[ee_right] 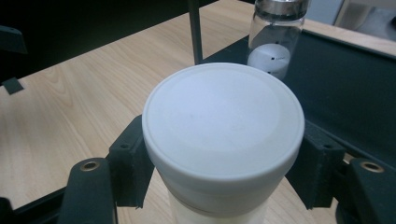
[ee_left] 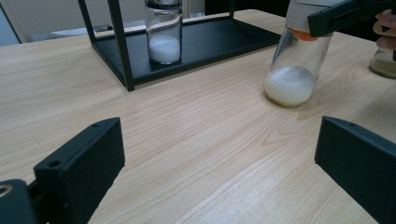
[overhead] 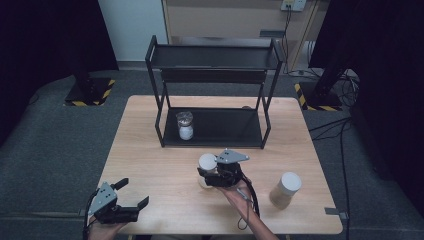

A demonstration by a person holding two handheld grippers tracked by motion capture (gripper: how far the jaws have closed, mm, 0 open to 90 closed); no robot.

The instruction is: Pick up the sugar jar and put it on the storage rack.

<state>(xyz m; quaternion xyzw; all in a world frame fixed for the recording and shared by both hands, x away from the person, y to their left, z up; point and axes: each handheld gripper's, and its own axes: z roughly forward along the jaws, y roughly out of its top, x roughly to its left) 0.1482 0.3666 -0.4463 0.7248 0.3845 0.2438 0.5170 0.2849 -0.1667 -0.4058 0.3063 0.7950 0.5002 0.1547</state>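
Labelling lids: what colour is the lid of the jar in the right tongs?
White lid; right gripper view shows it best.

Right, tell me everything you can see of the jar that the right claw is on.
The jar is clear glass with a broad, round, white lid that looks like plastic. A low heap of white powder lies in its bottom, and most of it is empty. It stands upright on the wooden table, in front of the black rack. The right claw has its two black jaws pressed against opposite sides of the lid's rim. Nothing else touches it.
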